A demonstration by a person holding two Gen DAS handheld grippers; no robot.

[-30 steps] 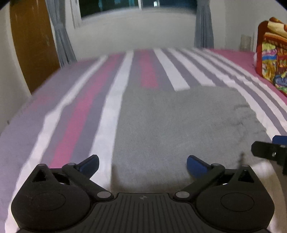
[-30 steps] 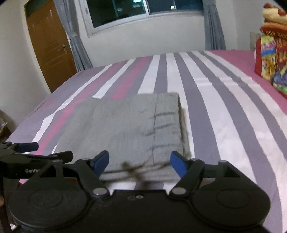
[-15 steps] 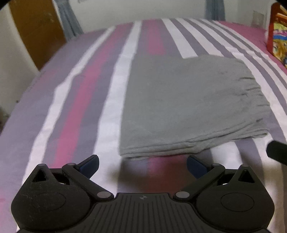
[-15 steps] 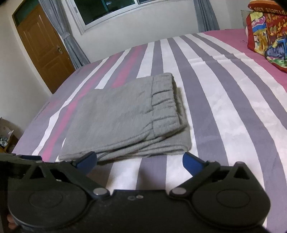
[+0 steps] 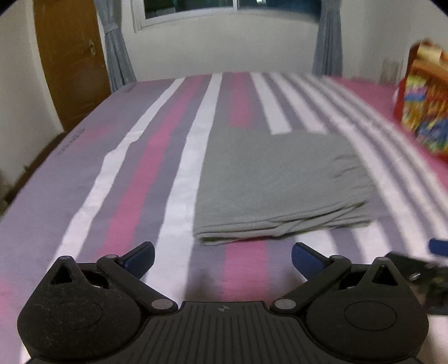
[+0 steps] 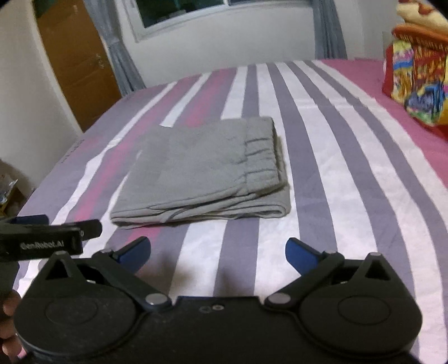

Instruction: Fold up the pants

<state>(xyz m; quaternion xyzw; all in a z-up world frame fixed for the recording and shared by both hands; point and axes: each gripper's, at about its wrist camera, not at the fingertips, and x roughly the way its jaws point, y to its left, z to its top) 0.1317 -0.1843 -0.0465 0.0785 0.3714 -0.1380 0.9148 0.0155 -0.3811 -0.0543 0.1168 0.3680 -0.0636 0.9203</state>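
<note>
Striped bedsheet (image 6: 322, 173), wooden door (image 6: 78, 64), curtained window (image 6: 224, 8)

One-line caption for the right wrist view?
Open right gripper hovers empty before folded grey pants on the striped pink, white and purple bedsheet.

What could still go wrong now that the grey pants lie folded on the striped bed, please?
1. The folded pants show loose, uneven layers along their near edge, so the stack might slump if nudged.
2. Both claws, left and right, are open and empty just short of that edge; a careless sweep could catch it.
</note>
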